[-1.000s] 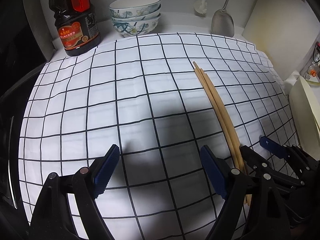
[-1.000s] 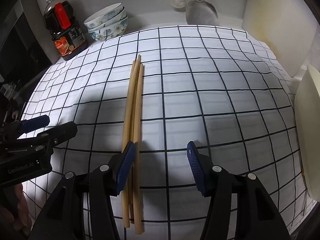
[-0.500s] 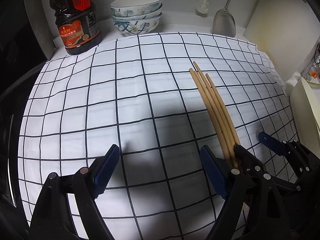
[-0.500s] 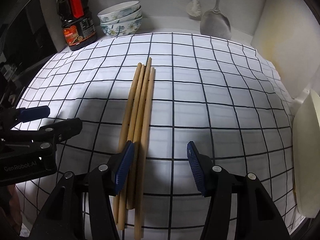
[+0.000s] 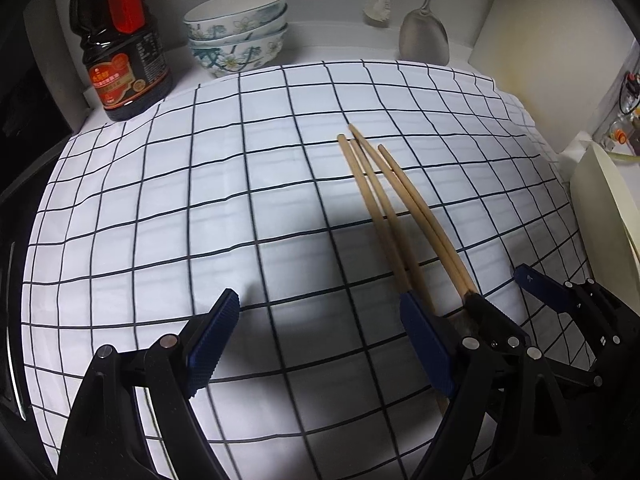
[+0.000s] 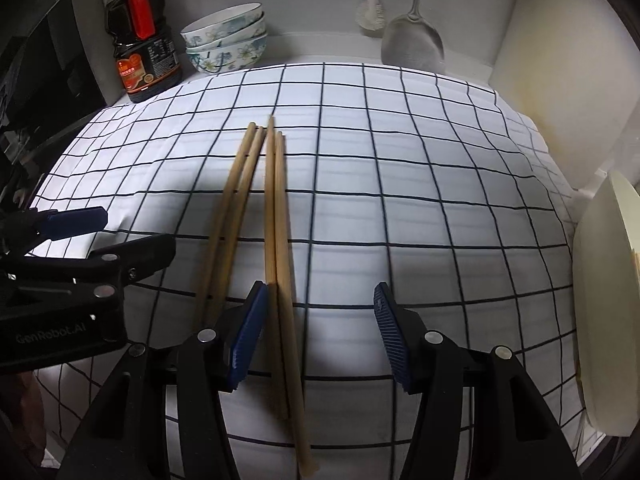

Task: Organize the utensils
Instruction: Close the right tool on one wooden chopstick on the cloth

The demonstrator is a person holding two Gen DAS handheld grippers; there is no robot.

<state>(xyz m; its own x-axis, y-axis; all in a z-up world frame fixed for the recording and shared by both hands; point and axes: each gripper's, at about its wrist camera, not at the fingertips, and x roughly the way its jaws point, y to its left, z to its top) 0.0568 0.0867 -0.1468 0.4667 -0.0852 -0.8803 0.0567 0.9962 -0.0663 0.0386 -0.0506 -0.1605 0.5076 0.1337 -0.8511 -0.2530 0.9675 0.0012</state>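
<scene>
The four wooden chopsticks are laid lengthwise on the checked cloth over the bench, one pair running between the wide jaws of the right gripper, nothing gripped, the other pair just outside its left pad. The left gripper, jaws wide over bare cloth, is set alongside; the bottle, bowls and ladle are kept well clear at the back.

The near ends of the four long wooden chopsticks run out of sight: two pass behind the right claw's left finger, and in the left wrist view they vanish behind the left claw's right finger. The hanging steel spatula's handle is cut off at 12 o'clock. The dark sauce bottle's label print is too small to read.
</scene>
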